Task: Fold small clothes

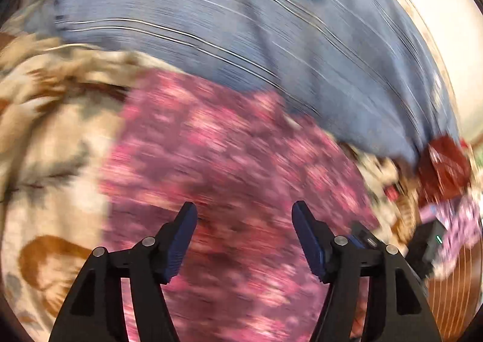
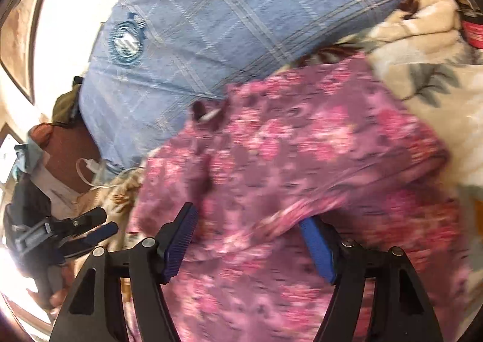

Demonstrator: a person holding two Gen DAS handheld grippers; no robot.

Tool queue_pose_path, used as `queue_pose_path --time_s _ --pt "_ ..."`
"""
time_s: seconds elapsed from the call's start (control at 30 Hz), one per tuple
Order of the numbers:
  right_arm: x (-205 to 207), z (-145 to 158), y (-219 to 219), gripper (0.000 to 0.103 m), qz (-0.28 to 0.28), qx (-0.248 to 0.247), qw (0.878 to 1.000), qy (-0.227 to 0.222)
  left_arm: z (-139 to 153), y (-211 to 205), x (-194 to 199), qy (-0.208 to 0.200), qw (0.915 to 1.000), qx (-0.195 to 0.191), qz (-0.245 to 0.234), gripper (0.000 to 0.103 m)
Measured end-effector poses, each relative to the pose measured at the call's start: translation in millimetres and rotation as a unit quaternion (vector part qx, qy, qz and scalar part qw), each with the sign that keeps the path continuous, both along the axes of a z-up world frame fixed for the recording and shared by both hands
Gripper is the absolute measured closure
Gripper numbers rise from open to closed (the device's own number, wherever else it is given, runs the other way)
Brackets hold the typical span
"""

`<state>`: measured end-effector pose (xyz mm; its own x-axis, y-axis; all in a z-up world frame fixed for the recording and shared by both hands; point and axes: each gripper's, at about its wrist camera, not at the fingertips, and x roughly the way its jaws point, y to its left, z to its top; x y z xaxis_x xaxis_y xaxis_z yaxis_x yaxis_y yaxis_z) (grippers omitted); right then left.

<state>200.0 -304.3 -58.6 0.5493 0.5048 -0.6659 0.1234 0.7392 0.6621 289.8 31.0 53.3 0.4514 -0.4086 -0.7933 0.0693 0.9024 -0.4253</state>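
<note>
A pink and purple floral garment (image 1: 229, 167) lies on a cream floral blanket (image 1: 51, 136). My left gripper (image 1: 244, 221) is open just above it, nothing between its fingers; this view is motion-blurred. In the right wrist view the same garment (image 2: 302, 155) lies with a fold ridge across it. My right gripper (image 2: 250, 221) is open; the fabric fold drapes over its right finger (image 2: 317, 248). The left gripper (image 2: 90, 230) shows at the left edge of that view, beside the garment.
A blue checked pillow (image 2: 211, 25) with a round emblem lies behind the garment; it also shows in the left wrist view (image 1: 241, 40). The cream blanket (image 2: 428, 70) bunches at the right. A dark red object (image 1: 446, 170) and clutter (image 2: 36, 161) lie at the bed's side.
</note>
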Motion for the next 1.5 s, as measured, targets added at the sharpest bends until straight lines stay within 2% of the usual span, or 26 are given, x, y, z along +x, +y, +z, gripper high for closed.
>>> queue_pose_path --time_s 0.17,0.23,0.3,0.33,0.4,0.47,0.53,0.6,0.7,0.73,0.77,0.8,0.83,0.9,0.93,0.97,1.0,1.07,1.1,1.13,1.23,1.3,1.4,1.47,1.5 --pt "2.4 19.7 43.6 0.026 0.043 -0.015 0.999 -0.019 -41.2 51.3 20.2 0.046 0.9962 -0.057 0.048 0.036" --pt "-11.2 41.2 55.1 0.026 0.025 -0.046 0.997 -0.057 -62.1 61.3 26.7 0.065 0.9933 -0.073 0.062 0.037" --pt "-22.6 55.2 62.4 0.026 0.023 -0.049 0.994 -0.093 -73.7 63.7 34.0 0.077 0.9923 -0.072 0.065 0.037" --pt "-23.7 56.3 73.3 0.021 0.041 -0.047 0.994 -0.094 -76.4 66.0 37.2 0.081 0.9917 -0.071 0.070 0.037" --pt "-19.6 50.1 96.7 0.019 0.088 -0.069 0.991 -0.078 -79.1 66.1 41.5 0.083 0.9907 -0.080 0.071 0.036" --pt "-18.5 42.3 127.0 0.019 0.136 -0.145 0.976 -0.086 -88.0 62.8 48.5 0.090 0.9897 -0.086 0.071 0.036" --pt "-19.6 35.8 149.8 0.019 0.171 -0.193 0.961 -0.101 -88.8 63.0 49.2 0.090 0.9902 -0.082 0.069 0.036" --pt "-17.6 28.9 159.8 0.020 0.188 -0.215 0.953 -0.104 -89.6 65.2 50.6 0.092 0.9899 -0.079 0.073 0.036" --pt "-5.5 14.0 171.1 0.020 0.195 -0.245 0.946 -0.084 -93.3 69.3 54.4 0.104 0.9868 -0.092 0.083 0.036" --pt "-0.7 9.3 172.6 0.025 0.201 -0.249 0.944 -0.078 -94.7 70.7 55.2 0.108 0.9860 -0.094 0.086 0.036" --pt "2.6 8.2 170.3 0.035 0.203 -0.244 0.945 -0.077 -95.5 70.9 56.0 0.110 0.9858 -0.094 0.086 0.036" --pt "8.9 8.8 161.6 0.068 0.190 -0.246 0.948 -0.073 -96.2 71.1 56.8 0.111 0.9857 -0.093 0.087 0.036" --pt "18.5 7.4 152.7 0.089 0.176 -0.241 0.952 -0.066 -96.0 71.1 56.9 0.111 0.9855 -0.092 0.088 0.036" --pt "38.9 4.9 106.8 0.088 0.103 -0.208 0.972 -0.038 -95.8 70.2 58.1 0.112 0.9854 -0.094 0.088 0.036" --pt "44.8 3.7 86.0 0.080 0.071 -0.203 0.976 -0.024 -95.9 70.3 58.0 0.112 0.9853 -0.094 0.088 0.036" --pt "46.8 4.0 72.7 0.077 0.053 -0.199 0.978 -0.016 -96.0 69.7 58.4 0.112 0.9853 -0.094 0.088 0.036" --pt "45.4 5.4 62.1 0.075 0.045 -0.189 0.981 -0.012 -96.1 68.7 58.9 0.111 0.9856 -0.092 0.087 0.036" --pt "34.7 10.6 55.9 0.065 0.064 -0.161 0.984 -0.027 -97.6 65.9 60.8 0.114 0.9857 -0.088 0.088 0.036" --pt "29.1 13.6 60.5 0.049 0.080 -0.167 0.982 -0.037 -98.2 64.7 61.5 0.115 0.9857 -0.088 0.087 0.036" --pt "22.0 18.0 68.8 0.038 0.099 -0.181 0.977 -0.053 -98.9 63.1 62.0 0.115 0.9859 -0.084 0.087 0.036" --pt "8.5 27.8 102.3 0.033 0.153 -0.191 0.965 -0.097 -100.8 57.5 63.1 0.115 0.9869 -0.074 0.085 0.036" --pt "5.3 30.2 126.0 0.029 0.180 -0.215 0.953 -0.113 -101.8 56.0 64.0 0.117 0.9867 -0.074 0.085 0.036" --pt "-3.5 29.3 164.4 0.027 0.229 -0.271 0.924 -0.140 -102.9 56.8 65.7 0.120 0.9857 -0.080 0.087 0.036" --pt "-2.1 20.3 186.4 0.028 0.250 -0.319 0.903 -0.140 -104.0 58.7 66.2 0.121 0.9853 -0.083 0.087 0.036" --pt "0.0 16.7 190.0 0.030 0.255 -0.324 0.901 -0.135 -104.1 59.0 66.1 0.121 0.9853 -0.083 0.087 0.036"
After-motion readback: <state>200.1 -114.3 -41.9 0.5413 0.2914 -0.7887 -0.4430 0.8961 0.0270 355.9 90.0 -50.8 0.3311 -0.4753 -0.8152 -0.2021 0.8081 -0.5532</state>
